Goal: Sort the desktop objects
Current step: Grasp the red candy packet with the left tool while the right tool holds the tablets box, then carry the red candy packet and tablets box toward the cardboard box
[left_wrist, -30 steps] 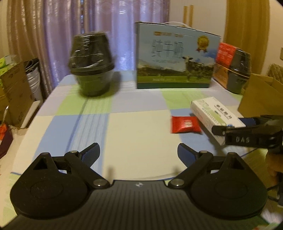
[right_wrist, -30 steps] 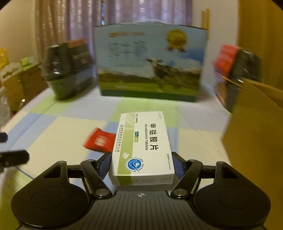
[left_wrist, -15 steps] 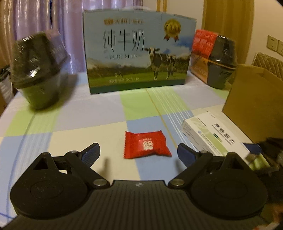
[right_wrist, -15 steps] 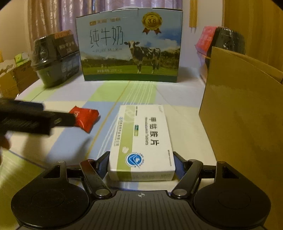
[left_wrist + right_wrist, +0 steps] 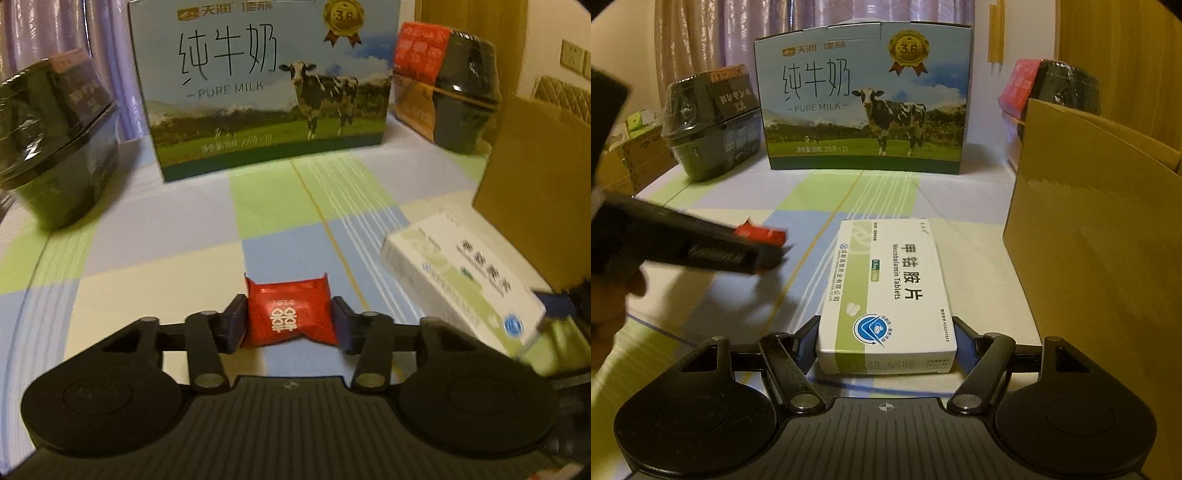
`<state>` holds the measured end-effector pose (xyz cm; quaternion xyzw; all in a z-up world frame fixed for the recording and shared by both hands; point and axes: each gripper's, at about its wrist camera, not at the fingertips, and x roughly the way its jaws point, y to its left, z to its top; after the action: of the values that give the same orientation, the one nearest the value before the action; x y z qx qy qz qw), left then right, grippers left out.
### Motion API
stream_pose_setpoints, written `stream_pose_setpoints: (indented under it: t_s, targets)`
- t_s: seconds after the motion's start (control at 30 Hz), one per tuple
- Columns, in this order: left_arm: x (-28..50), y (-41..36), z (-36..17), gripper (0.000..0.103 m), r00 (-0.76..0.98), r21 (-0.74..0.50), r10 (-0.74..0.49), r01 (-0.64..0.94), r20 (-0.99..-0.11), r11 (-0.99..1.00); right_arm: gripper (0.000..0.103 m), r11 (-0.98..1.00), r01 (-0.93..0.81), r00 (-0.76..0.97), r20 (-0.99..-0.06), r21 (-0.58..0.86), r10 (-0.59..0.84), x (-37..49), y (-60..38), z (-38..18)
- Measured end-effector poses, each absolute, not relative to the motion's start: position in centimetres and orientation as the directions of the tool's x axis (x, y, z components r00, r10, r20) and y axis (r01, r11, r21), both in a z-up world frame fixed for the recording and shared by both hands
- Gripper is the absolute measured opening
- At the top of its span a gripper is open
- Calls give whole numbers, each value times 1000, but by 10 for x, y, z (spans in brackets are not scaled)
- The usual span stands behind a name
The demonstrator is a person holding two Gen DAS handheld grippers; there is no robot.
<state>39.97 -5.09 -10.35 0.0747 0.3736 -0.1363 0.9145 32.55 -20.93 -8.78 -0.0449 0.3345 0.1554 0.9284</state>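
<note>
- Left wrist view: the left tongs (image 5: 289, 324) are closed in on a red candy packet (image 5: 290, 314), one blue pad pressing each side of the wrapper, which lies low over the checked cloth of the desk (image 5: 155, 236) near its front edge.
- To the right in that view, a white and green tablet box (image 5: 458, 284) is blurred, its near end held by the dark tip of the right tongs (image 5: 554, 304); just behind it stands a brown cardboard box (image 5: 535, 206) at the right edge of the desk.
- Along the far edge stands a milk carton (image 5: 266, 85) with a cow printed on it, a dark wrapped tub (image 5: 55, 140) to its left and another wrapped tub (image 5: 447, 85) with a red label to its right.
- Right wrist view: the right tongs (image 5: 886, 345) are closed partway on the tablet box (image 5: 886, 291), pads against its two long sides at the near end; the box points towards the milk carton (image 5: 864, 99).
- The cardboard box (image 5: 1100, 258) rises just right of the tablet box.
- To the left the left tongs (image 5: 701, 247) reach in, blurred, with the candy packet (image 5: 759, 233) showing red at their tip.
</note>
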Motion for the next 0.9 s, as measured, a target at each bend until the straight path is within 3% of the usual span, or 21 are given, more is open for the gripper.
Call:
stream_pose_setpoints:
  t_s: [0.5,0.77,0.9]
  targets:
    - [172,-30,-80,36,635,9,-214,329,-742,944,68,958,-282,694,-678,57,244,166,-228,-66]
    - [135,-28,-92,36,639,6,-191,293,-745,956,68,953,-304,682,-697,3,220,120,-232,-72]
    - [134,-29,-97,41,646,17,-191,301,-739,953,69,953,-302,684,-701,-17,204,115,-234,-77]
